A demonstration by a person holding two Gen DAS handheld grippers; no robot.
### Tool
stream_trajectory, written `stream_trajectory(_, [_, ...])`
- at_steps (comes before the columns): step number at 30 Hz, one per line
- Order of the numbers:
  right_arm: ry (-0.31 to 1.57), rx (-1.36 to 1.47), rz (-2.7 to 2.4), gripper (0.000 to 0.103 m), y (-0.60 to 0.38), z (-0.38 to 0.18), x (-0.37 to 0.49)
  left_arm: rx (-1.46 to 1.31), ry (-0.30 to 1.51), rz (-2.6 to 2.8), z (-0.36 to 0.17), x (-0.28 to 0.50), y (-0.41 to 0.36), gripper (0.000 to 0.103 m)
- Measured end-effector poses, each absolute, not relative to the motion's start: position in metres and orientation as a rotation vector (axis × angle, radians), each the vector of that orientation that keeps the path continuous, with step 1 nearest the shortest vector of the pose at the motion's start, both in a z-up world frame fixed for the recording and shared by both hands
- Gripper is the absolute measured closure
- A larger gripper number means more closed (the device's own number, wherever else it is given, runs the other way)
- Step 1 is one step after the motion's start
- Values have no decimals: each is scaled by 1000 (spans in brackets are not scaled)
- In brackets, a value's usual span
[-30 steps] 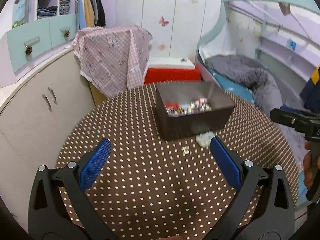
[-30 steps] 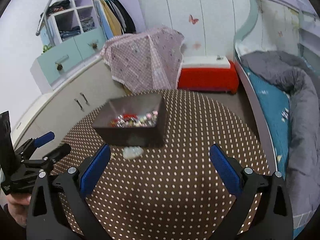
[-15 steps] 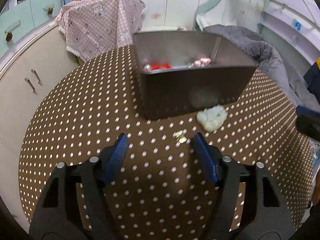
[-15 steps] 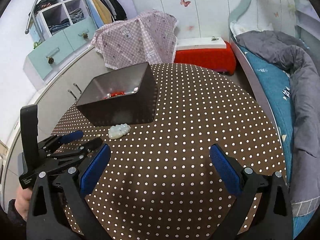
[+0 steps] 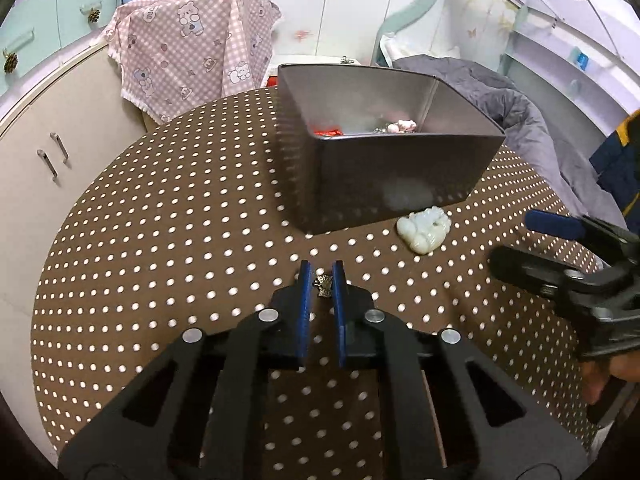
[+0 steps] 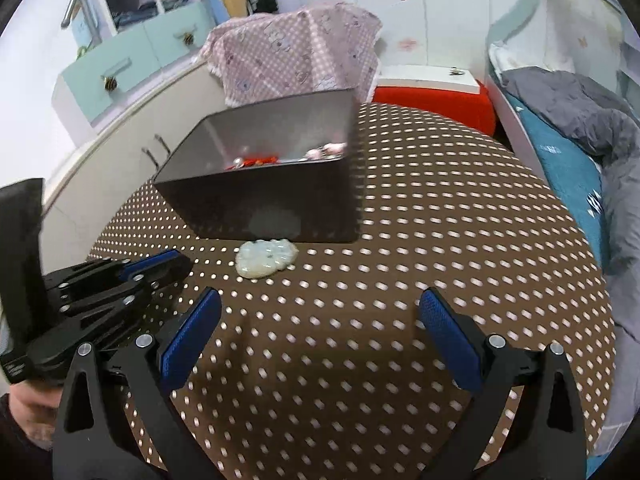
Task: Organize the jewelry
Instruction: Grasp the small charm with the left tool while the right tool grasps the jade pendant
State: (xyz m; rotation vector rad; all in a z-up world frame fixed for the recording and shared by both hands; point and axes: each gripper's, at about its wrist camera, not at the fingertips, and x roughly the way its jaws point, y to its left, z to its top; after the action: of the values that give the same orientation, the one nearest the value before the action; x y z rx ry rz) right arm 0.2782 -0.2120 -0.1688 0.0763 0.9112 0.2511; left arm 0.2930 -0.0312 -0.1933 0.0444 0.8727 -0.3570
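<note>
Left gripper (image 5: 321, 276) has dropped to table (image 5: 160, 240), jaws narrowed from wide to pinch small charm (image 5: 323, 285) near box (image 5: 384, 184). Pickup apparently underway; box drop next. Jade piece (image 5: 425, 230) unmoved, right of charm, touching box. Right gripper (image 6: 320, 312) closer now, still wide, empty.

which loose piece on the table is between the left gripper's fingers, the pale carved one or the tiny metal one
The tiny metal charm, between the left gripper's nearly closed blue fingers. The pale jade pendant lies apart, against the dark box.
</note>
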Motion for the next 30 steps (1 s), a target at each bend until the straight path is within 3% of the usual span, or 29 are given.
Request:
stream_trajectory(3, [915,53,256,8,-200,-173,286,61,873,-361,-193,292,-31,88])
stream_trajectory(5, [912,31,254,9,-193,-175,291,62,870,-368,-193,289,-31,69])
stream_trajectory(8, [922,26,242,17,-192,-181,298,33,872,-347,-193,290,-22,55])
stream_trajectory(9, [916,13,238,17,-190,-182,299,24,865,-342,-192,288,-19,38])
stream_trajectory(10, [914,-4,240,17,-186,-183,300,25,856,-325,-191,286,-17,34])
stream_trajectory(14, [915,-111,229,24,-167,-186,300,24,868,-334,-193,287,-14,34])
stream_trajectory(16, [899,-126,240,49,-164,-184,299,38,872,-329,-194,289,-17,34])
stream_trajectory(18, [890,-138,249,62,-164,-183,295,62,873,-330,-194,290,-21,34])
stream_trajectory(21, [895,-106,250,63,-175,-183,287,91,876,-352,-195,292,-30,37])
stream_trajectory(26, [896,-56,230,63,-197,-182,269,86,872,-375,-194,293,-32,71])
stream_trajectory(28, [897,-42,220,63,-204,-181,262,78,874,-409,-194,291,-32,95])
stream_trajectory(30, [897,-24,219,63,-213,-180,255,83,870,-433,-193,288,-32,95])
